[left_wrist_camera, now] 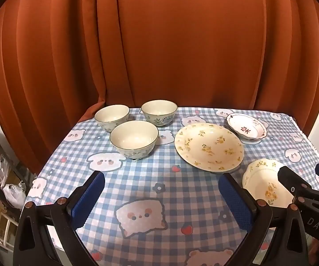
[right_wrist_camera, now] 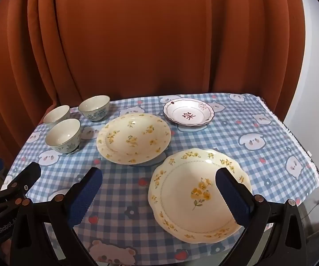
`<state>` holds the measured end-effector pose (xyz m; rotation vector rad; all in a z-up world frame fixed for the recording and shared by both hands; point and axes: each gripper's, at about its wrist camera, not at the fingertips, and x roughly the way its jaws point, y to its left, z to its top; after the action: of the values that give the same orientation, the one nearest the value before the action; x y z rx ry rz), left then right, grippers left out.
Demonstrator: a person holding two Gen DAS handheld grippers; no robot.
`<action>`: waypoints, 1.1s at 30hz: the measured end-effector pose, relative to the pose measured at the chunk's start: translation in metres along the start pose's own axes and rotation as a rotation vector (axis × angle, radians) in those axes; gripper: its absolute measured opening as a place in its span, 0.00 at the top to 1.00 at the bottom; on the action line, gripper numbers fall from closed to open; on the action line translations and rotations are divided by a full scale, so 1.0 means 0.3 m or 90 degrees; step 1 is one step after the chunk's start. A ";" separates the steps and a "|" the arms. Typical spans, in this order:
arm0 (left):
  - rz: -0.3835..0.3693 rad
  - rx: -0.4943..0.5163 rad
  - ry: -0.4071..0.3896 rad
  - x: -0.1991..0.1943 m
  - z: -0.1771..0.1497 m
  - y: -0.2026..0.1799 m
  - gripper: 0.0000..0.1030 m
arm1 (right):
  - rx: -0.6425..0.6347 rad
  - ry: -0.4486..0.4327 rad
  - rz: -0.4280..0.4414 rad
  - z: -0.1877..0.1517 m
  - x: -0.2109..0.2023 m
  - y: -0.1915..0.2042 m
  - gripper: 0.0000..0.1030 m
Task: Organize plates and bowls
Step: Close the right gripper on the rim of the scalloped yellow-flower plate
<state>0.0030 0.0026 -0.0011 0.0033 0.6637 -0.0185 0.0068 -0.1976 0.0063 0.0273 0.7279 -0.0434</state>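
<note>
Plates and bowls are spread loose on the checked tablecloth (left_wrist_camera: 159, 177), nothing stacked yet.

Left wrist view: left gripper (left_wrist_camera: 160, 199) is held wide and empty, well short of the three bowls (left_wrist_camera: 134, 137) at far left. Nearest bowl is best taken by the rim.

Right wrist view: right gripper (right_wrist_camera: 159, 196) is held wide and empty, above the scalloped plate (right_wrist_camera: 198, 196). Large floral plate (right_wrist_camera: 134, 138) and small red-marked plate (right_wrist_camera: 188, 112) lie beyond. Near rim should be pinched and lifted level; glaze is likely slippery.

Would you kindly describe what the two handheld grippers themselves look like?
Both the left gripper and right gripper are black plastic frames with copper-coloured rivets, and their fingers carry textured blue pads. White lettering marks the bodies: "GenRobot" on the left, "DAS" on the right.
</note>
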 end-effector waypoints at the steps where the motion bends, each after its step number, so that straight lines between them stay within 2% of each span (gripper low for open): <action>1: -0.003 0.003 0.003 0.006 0.002 0.003 0.00 | 0.002 0.002 0.000 0.001 0.003 -0.001 0.00; 3: 0.011 -0.011 -0.025 -0.033 -0.028 0.000 0.00 | 0.006 0.005 -0.005 0.005 0.011 -0.003 0.00; 7: 0.008 -0.017 -0.012 -0.031 -0.032 0.012 0.00 | 0.001 -0.002 0.000 0.029 0.008 -0.011 0.00; 10: 0.009 -0.018 -0.002 -0.018 -0.015 0.012 0.00 | -0.015 -0.013 -0.002 0.001 -0.005 0.003 0.00; 13: 0.019 -0.015 -0.002 -0.005 -0.032 0.003 0.00 | -0.020 -0.014 -0.005 0.004 -0.012 0.006 0.00; 22: 0.011 -0.004 -0.004 0.004 -0.043 0.008 0.00 | -0.020 -0.019 -0.027 0.002 -0.015 0.037 0.00; 33: 0.006 -0.005 -0.002 0.002 -0.032 0.016 0.00 | -0.015 -0.025 -0.027 0.004 -0.023 0.047 0.00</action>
<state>-0.0024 0.0076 -0.0090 -0.0018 0.6599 -0.0072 0.0032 -0.1835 0.0119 -0.0114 0.6903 -0.0750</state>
